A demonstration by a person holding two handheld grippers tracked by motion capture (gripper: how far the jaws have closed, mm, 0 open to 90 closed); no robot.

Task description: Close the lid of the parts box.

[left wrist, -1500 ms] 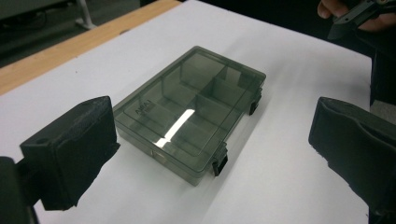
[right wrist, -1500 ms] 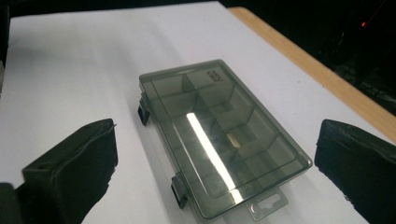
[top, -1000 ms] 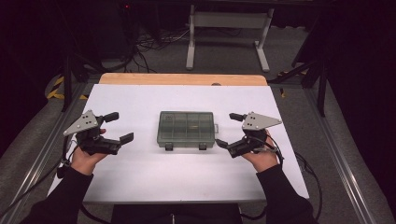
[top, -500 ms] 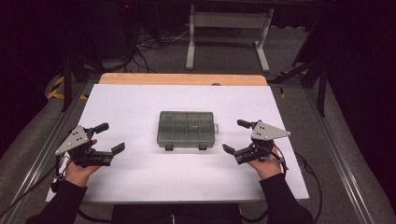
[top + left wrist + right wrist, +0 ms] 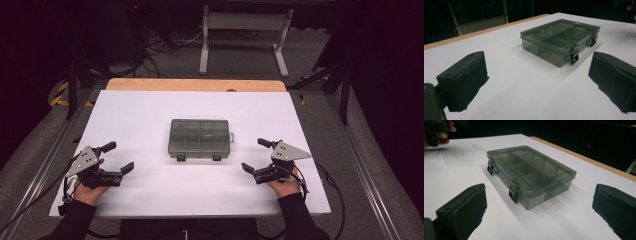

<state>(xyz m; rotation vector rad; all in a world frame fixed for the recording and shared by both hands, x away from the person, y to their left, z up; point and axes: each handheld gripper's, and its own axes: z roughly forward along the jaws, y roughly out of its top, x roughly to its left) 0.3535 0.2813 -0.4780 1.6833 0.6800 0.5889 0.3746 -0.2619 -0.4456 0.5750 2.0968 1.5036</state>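
A: Where's the box (image 5: 200,138) now?

B: In the middle of the white counter (image 5: 150,115), lid shut, both front latches facing the person.

A: And the tools?

B: Both have backed off toward the near edge. A second ago the right tool (image 5: 255,159) sat just beside the box's right front corner; now it's well apart from it. The left tool (image 5: 119,157) has dropped back too.

A: Holding anything?

B: No. Each has its jaws spread wide and empty.

A: Meaning?

B: I'd judge the box is let go, closed and left in place.
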